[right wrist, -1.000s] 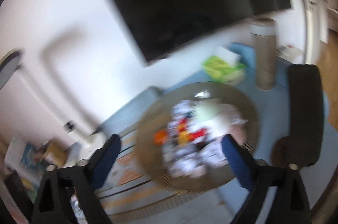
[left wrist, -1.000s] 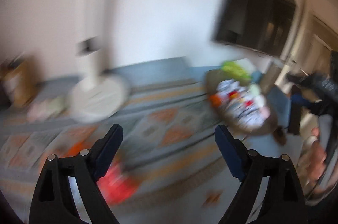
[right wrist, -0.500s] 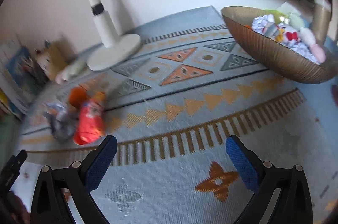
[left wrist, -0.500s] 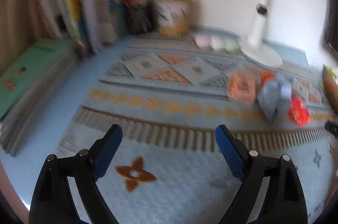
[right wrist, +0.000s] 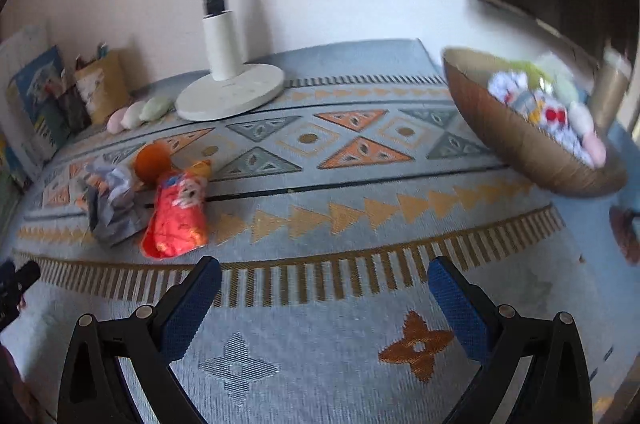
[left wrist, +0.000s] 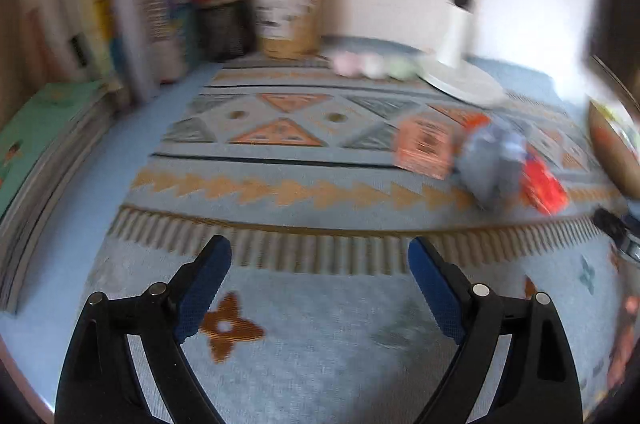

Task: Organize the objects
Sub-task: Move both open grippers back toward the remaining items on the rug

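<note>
1. The loose things to tidy lie in a small cluster on the patterned cloth (right wrist: 360,224) that covers the table: a red packet (right wrist: 176,220), a crumpled grey wrapper (right wrist: 112,207) touching its left side, and an orange ball (right wrist: 151,161) just behind them.
2. A brown bowl (right wrist: 520,143) at the far right already holds a heap of small wrapped items; it is probably where the loose things belong.
3. The right hand-held gripper (right wrist: 324,288) hangs wide and empty over bare cloth, nearer than the packet and to its right.
4. The left hand-held gripper (left wrist: 320,264) is also wide and empty; in its blurred view the cluster lies far to the right.
5. Risks: the soft packet may slip or crush under the pads; the ball may roll if nudged; reaching for one piece may drag its neighbour.
6. A white lamp base (right wrist: 230,91) stands behind, well apart.
</note>
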The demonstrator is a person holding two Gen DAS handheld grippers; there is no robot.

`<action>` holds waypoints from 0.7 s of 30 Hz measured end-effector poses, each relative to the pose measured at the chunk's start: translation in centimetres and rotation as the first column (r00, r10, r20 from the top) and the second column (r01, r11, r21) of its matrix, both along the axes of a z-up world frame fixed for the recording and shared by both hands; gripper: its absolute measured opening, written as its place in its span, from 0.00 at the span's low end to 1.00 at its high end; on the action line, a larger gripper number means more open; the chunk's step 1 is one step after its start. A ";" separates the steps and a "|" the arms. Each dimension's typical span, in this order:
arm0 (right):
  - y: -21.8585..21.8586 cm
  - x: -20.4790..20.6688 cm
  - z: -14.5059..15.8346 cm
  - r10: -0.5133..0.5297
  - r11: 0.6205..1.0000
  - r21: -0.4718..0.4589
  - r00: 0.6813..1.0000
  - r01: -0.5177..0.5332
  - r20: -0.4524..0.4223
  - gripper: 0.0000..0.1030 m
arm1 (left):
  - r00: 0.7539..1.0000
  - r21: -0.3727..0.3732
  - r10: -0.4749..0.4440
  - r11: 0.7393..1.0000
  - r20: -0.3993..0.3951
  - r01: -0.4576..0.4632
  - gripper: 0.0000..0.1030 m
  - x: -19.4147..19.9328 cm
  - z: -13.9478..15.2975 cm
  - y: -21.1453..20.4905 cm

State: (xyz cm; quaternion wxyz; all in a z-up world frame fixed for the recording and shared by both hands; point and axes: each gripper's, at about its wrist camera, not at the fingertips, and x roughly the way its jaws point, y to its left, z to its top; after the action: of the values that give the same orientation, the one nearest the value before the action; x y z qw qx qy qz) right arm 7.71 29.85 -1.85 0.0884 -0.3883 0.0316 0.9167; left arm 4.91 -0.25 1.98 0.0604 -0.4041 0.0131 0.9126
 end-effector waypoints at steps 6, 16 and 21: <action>-1.1 -1.2 0.5 0.149 0.986 -0.078 0.988 -0.145 0.046 1.00 | 0.987 -0.071 -0.145 0.988 -0.067 0.140 0.89 -3.6 3.7 0.8; -3.6 -5.6 -0.2 0.353 0.935 -0.074 0.933 -0.348 0.072 0.88 | 0.917 -0.341 -0.393 0.856 0.062 0.390 0.90 -19.4 2.3 6.5; -4.6 -7.8 -1.9 0.364 0.929 -0.125 0.921 -0.348 0.137 0.78 | 0.872 -0.414 -0.478 0.777 0.104 0.475 0.90 -24.4 -0.1 9.1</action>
State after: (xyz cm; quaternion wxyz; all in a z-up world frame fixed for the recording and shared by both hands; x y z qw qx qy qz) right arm -0.08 25.29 -3.73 -0.0966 -0.4628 -0.0016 0.8812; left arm -19.47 8.88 1.91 0.1991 -0.3877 0.3140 0.8435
